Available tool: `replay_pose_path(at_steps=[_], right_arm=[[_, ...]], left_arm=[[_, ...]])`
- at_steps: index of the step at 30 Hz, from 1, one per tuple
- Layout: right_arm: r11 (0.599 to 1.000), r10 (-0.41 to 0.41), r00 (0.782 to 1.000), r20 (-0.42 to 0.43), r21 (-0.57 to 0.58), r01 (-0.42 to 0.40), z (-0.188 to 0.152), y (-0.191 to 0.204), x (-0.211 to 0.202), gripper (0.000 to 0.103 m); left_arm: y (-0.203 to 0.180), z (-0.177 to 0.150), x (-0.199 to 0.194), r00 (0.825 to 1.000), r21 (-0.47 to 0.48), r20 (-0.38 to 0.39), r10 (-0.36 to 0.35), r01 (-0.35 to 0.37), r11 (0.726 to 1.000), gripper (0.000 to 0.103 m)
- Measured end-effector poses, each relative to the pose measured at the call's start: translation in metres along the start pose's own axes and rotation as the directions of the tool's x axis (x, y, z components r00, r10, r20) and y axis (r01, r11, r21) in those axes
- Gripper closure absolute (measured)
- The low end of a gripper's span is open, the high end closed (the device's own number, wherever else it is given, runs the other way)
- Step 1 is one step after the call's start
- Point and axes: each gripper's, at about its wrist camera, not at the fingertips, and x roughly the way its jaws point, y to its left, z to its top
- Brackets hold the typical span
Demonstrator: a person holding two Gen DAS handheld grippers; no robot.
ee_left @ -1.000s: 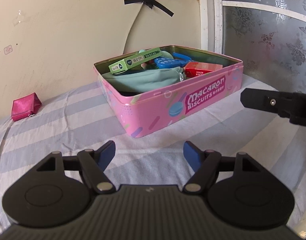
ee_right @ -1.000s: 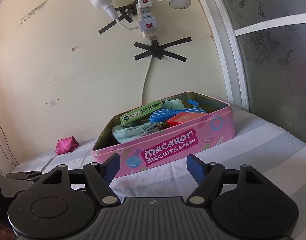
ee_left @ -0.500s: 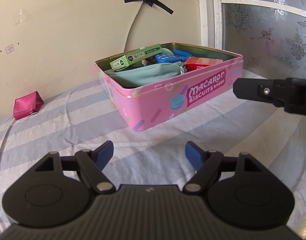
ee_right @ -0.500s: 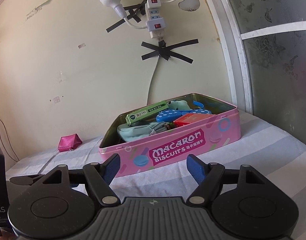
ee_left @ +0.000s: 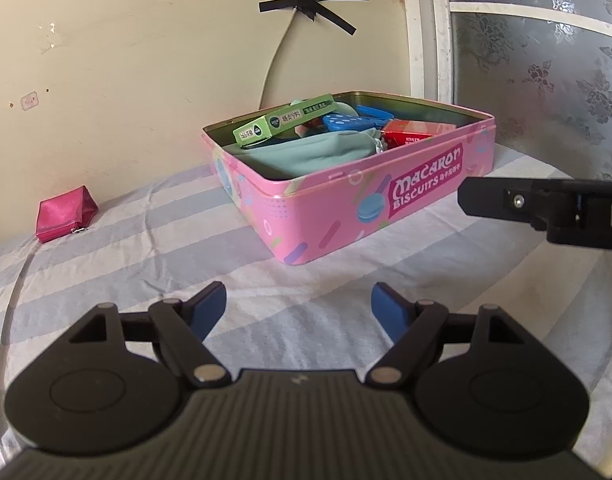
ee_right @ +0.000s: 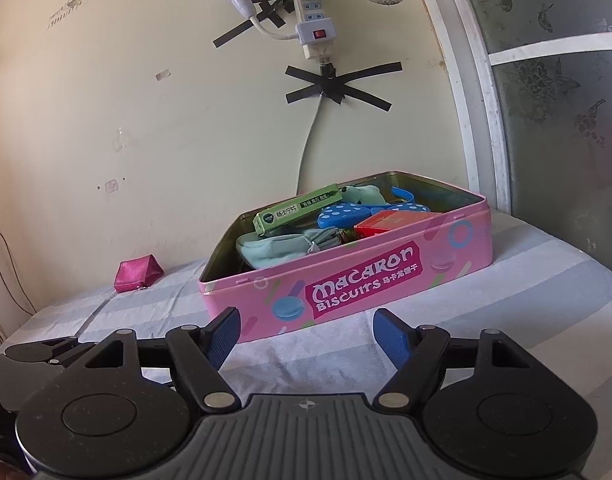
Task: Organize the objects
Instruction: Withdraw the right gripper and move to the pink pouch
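Biscuit tin, pink and lidless, sits on a striped sheet in the middle of both views, right of centre from the left wrist and centre from the right wrist. Inside it a green box lies tilted on top near the back left corner, with a teal pouch below it, a blue dotted case behind, and a red box toward the right side. A small magenta pouch lies well apart at the left of the frame, against the wall.

The left gripper fills the bottom of its view, its blue fingers spread wide with nothing between them, short of the tin. The right gripper is likewise spread wide and empty at the bottom of its view, fingertips near the tin's front wall; from the left wrist it shows as a black piece at the right edge.
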Motion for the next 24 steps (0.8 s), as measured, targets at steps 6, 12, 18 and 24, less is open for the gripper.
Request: replay_pose_path(at_steps=[6, 12, 18, 24], right_arm=[[1.000, 0.000, 1.000, -0.011, -0.007, 0.000, -0.001, 0.003, 0.003, 0.036], [1.000, 0.000, 1.000, -0.022, -0.017, 0.000, -0.002, 0.008, 0.006, 0.036], [0.999, 0.001, 1.000, -0.031, -0.032, -0.002, -0.002, 0.013, 0.010, 0.036], [0.999, 0.003, 0.999, -0.040, -0.046, -0.005, -0.002, 0.019, 0.014, 0.036]], left_arm=[[0.003, -0.002, 0.000, 1.000, 0.001, 0.006, 0.007, -0.007, 1.000, 0.017], [0.006, -0.003, 0.000, 1.000, -0.004, 0.008, 0.012, -0.012, 1.000, 0.017], [0.012, -0.004, 0.000, 1.000, -0.014, 0.011, 0.015, -0.015, 1.000, 0.017], [0.017, -0.006, 0.000, 1.000, -0.027, 0.011, 0.015, -0.015, 1.000, 0.017]])
